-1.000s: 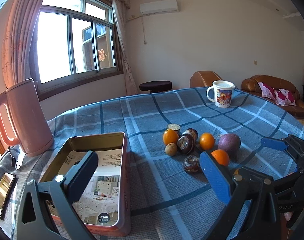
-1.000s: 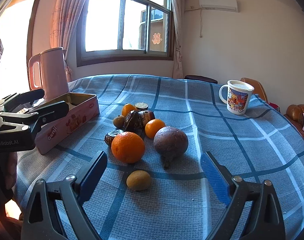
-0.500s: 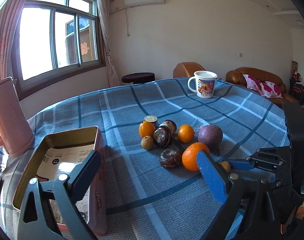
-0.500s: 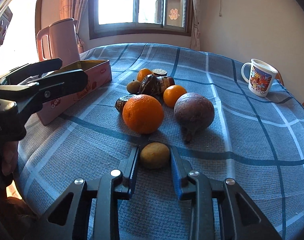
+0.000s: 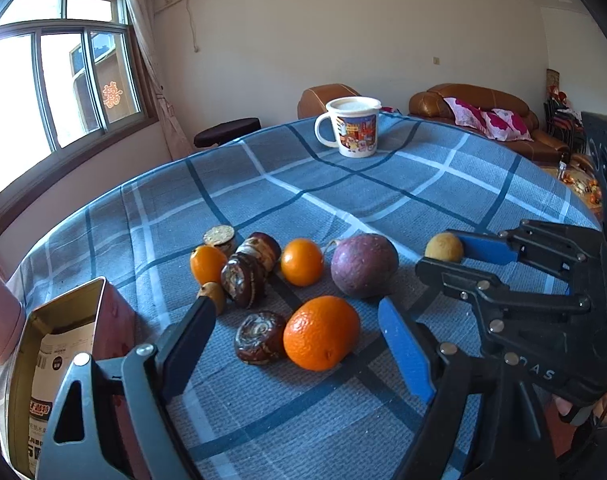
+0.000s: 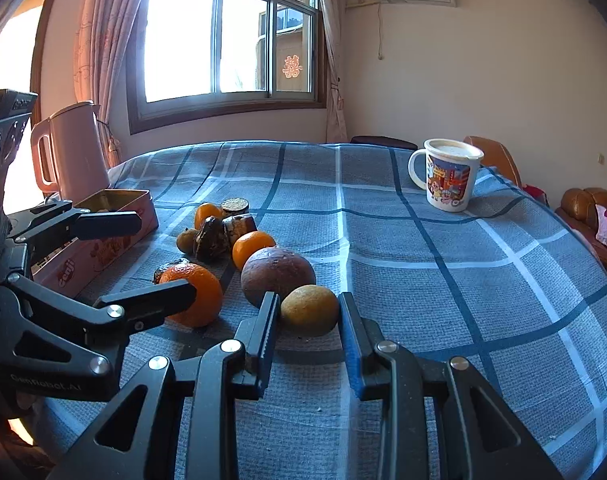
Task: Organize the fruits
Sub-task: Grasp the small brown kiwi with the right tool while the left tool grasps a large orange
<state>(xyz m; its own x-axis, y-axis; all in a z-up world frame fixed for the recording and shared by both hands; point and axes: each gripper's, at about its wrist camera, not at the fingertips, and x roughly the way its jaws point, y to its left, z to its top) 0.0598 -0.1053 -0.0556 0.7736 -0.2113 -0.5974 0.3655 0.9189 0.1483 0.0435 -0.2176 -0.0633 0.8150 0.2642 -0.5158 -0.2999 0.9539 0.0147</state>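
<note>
Nothing sitting in the pink tin (image 6: pixel 103 236) yet, still lying open by the table's (image 6: pixel 443 280) left edge. Big orange (image 5: pixel 321 338) and purple fruit (image 5: pixel 363 266) waiting mid-table, loads of bare cloth toward the far edge. Left gripper (image 5: pixel 295 344) gaping wide, carrying nothing; right gripper (image 6: pixel 308 312) squeezing the small brown fruit (image 6: pixel 309 310).

Fruits (image 5: pixel 321 338) cluster mid-bench (image 5: pixel 383 200), the tin (image 5: pixel 59 344) lying to their left. A mug (image 5: pixel 353 126) stands far right; a kettle (image 6: pixel 77 148) stands behind the tin.
</note>
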